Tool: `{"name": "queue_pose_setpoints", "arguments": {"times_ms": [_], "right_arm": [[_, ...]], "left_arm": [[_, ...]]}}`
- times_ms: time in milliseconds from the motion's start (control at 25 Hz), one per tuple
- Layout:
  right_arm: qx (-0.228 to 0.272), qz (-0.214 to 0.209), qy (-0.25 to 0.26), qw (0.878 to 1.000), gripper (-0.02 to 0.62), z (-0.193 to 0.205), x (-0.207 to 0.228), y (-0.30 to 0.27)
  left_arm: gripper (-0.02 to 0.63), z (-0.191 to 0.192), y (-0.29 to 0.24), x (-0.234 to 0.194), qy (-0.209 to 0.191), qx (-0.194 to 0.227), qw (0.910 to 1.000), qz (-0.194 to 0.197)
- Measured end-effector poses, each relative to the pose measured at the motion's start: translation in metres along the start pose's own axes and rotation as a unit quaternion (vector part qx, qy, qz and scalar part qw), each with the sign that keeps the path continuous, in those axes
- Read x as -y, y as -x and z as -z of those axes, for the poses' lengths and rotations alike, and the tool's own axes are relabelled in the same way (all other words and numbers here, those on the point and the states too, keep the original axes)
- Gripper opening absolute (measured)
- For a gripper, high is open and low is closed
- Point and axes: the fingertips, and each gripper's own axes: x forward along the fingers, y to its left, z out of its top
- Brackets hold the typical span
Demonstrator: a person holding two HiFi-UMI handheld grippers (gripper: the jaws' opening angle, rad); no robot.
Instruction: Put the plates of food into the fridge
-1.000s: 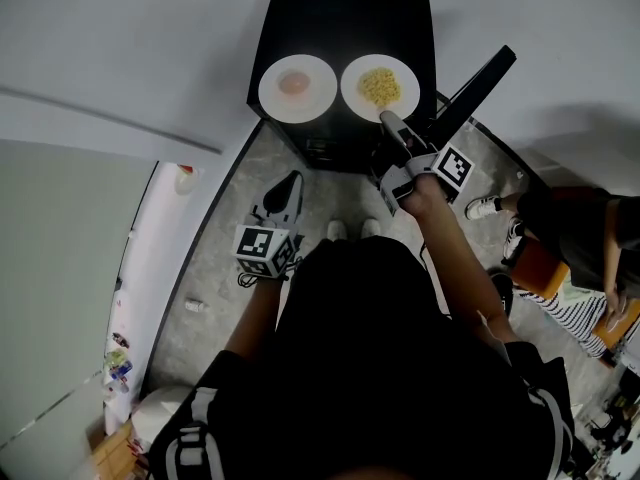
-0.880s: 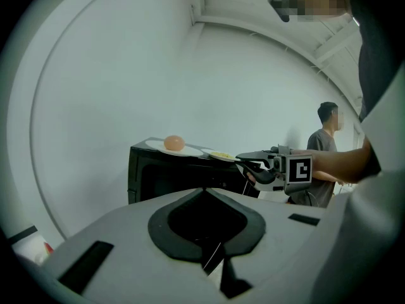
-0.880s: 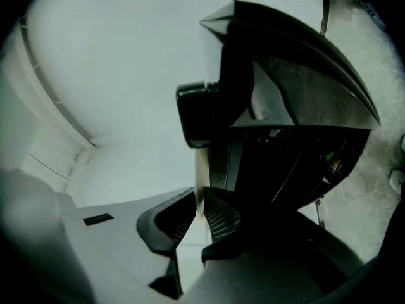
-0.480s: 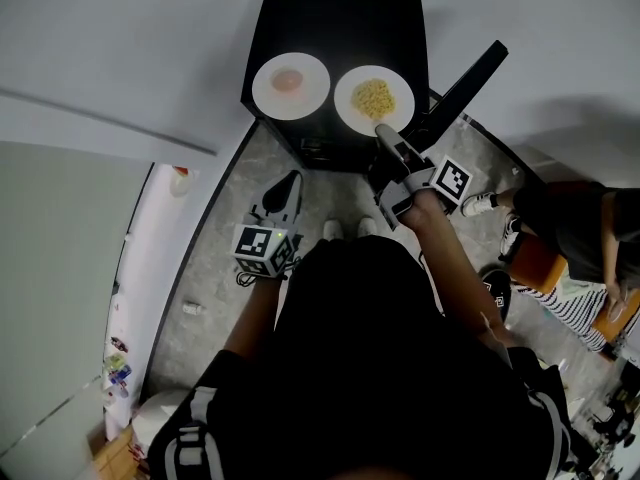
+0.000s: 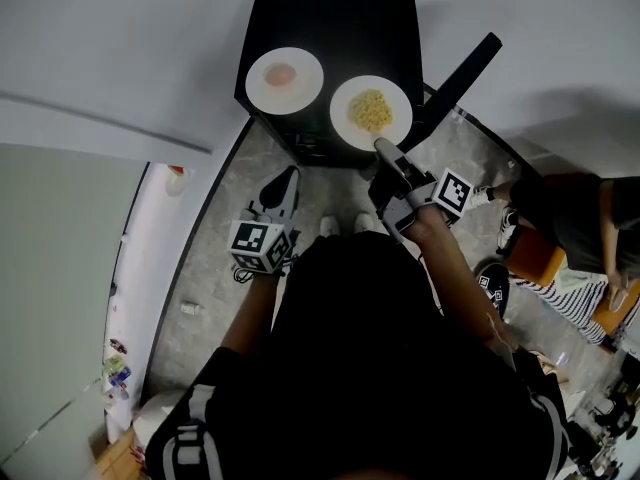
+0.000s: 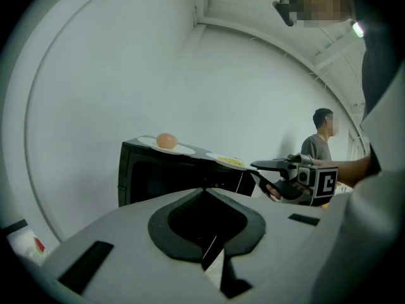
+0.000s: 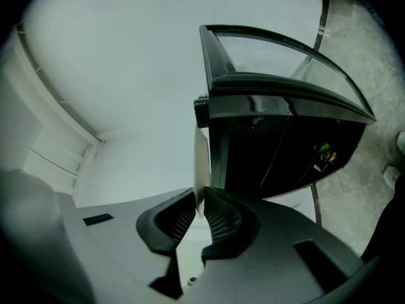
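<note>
Left gripper [image 6: 204, 198], fingers [image 6: 174, 223] together, orange-food plate [image 6: 166, 147] and yellow-food plate [image 6: 229, 162] atop black cabinet [image 6: 158, 177], right gripper [image 6: 254, 167] alongside

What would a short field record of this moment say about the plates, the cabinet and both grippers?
Surface: black cabinet, its door swung open
Untouched: far plate, white, pale round food, on the cabinet top
Gripped: near plate, white, yellow food, at the top's front edge
Right: right gripper shut on the near plate's rim
Left: left gripper shut, empty, low beside the person
In fridge: neither plate yet
</note>
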Motion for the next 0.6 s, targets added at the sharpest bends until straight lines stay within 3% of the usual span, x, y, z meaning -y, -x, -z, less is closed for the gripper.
{"name": "queue_pose_setpoints", "arguments": {"times_ms": [600], "right_arm": [[-0.051, -0.002, -0.003, 0.999, 0.054, 0.041, -0.008, 0.034]], "left_arm": [[0.025, 0.001, 0.009, 0.0, 0.001, -0.001, 1.0, -0.004]]}}
